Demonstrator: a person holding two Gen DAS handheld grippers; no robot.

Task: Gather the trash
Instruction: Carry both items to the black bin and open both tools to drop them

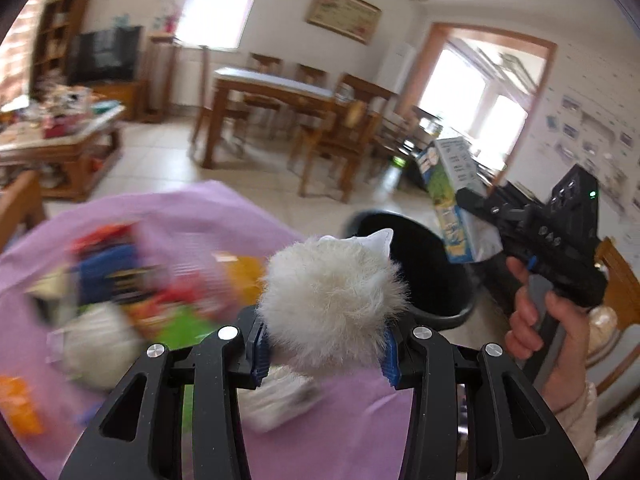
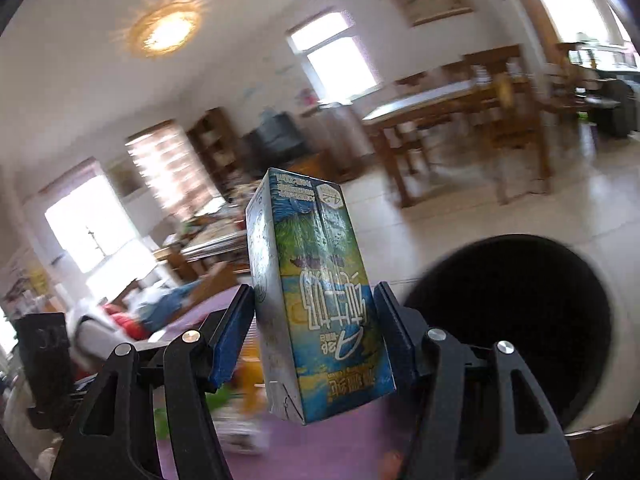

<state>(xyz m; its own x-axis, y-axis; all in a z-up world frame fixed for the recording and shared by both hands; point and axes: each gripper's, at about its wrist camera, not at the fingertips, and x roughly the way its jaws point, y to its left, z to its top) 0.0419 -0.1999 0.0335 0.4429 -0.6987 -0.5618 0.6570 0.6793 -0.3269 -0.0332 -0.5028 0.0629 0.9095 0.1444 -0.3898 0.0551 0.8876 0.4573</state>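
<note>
Both my tongs loaded, near the bin

My left tongs grip a white fluffy wad; my right tongs clamp a milk carton, upside down. The black bin sits open beside the purple-covered desk.

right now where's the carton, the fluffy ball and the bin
carton (image 2: 316, 296), right wrist view, printed front face
fluffy ball (image 1: 334, 300), left wrist view, middle of the fur
bin (image 2: 516, 320), right wrist view, dark inside
</note>
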